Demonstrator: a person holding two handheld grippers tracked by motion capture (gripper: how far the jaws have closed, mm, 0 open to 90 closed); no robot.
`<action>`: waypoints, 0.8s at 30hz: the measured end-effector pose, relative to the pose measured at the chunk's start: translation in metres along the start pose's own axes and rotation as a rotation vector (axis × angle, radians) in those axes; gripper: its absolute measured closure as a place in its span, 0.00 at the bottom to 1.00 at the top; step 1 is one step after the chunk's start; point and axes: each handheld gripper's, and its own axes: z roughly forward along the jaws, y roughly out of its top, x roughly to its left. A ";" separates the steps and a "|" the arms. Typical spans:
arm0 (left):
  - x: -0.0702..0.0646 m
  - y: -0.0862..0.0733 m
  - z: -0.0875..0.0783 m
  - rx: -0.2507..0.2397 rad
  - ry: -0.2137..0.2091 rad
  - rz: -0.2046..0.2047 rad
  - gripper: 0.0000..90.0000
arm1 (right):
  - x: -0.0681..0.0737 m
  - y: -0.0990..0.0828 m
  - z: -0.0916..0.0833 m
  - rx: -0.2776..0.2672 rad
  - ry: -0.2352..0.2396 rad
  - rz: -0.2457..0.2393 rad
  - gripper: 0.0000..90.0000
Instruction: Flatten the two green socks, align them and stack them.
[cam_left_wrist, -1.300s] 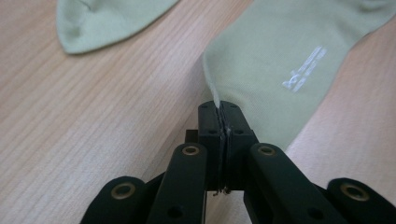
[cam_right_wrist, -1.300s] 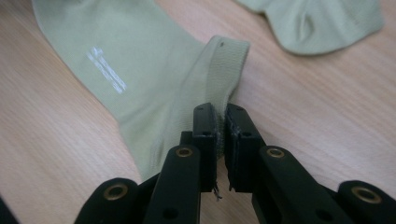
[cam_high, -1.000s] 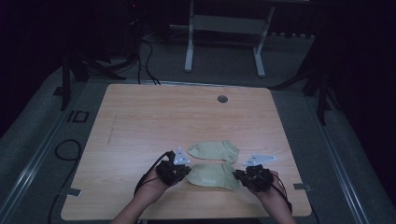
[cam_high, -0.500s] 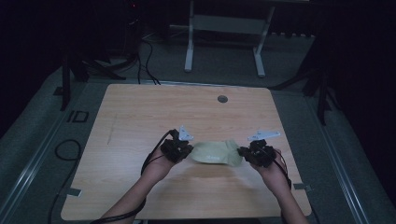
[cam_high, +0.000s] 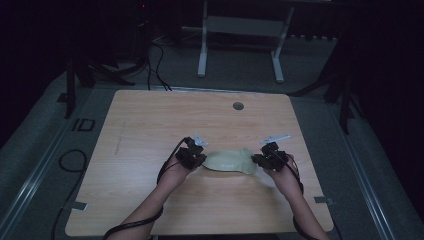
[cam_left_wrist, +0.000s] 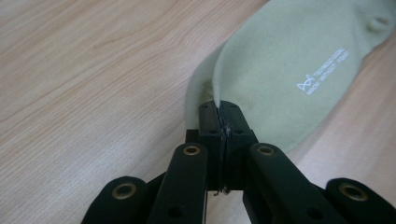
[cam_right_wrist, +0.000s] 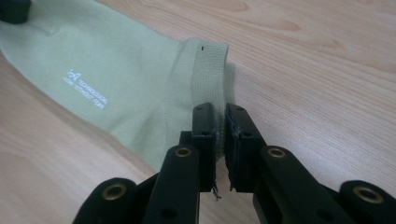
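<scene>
A pale green sock (cam_high: 230, 161) is stretched between the two grippers over the near middle of the wooden table (cam_high: 150, 125), its length running left to right in the high view. Whether a second sock lies under it cannot be told from that view.

The left gripper (cam_high: 192, 156) sits at the sock's left end. The person's left forearm comes in from the bottom edge and angles up and to the right, the hand wrapped around the gripper body from behind, with the black cable (cam_high: 125, 227) looping back along the arm. In the left gripper view the two black jaws are pressed flat together, pinching the rounded toe end of the sock (cam_left_wrist: 280, 79), and the fabric rises away from them with small white printed lettering (cam_left_wrist: 322, 77) on its face.

The right gripper (cam_high: 270, 157) holds the opposite end. The right forearm rises from the bottom right corner and leans slightly left, the wrist roughly straight and the hand closed around the gripper. In the right gripper view the jaws clamp the ribbed cuff (cam_right_wrist: 210, 74) of the sock, a narrow slit remaining between them where the doubled band sits.

A small round grommet (cam_high: 238, 106) is set in the tabletop near the far edge, well apart from the sock.
</scene>
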 end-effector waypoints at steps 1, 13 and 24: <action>0.001 0.000 0.002 0.002 0.007 -0.001 0.98 | -0.002 0.000 0.006 0.009 -0.002 0.009 0.92; 0.007 -0.005 0.021 0.002 0.006 -0.027 0.97 | -0.008 -0.003 0.025 0.045 -0.005 0.030 0.89; 0.009 -0.002 0.000 -0.051 0.022 -0.006 0.66 | -0.009 -0.004 0.016 0.033 -0.023 0.017 0.71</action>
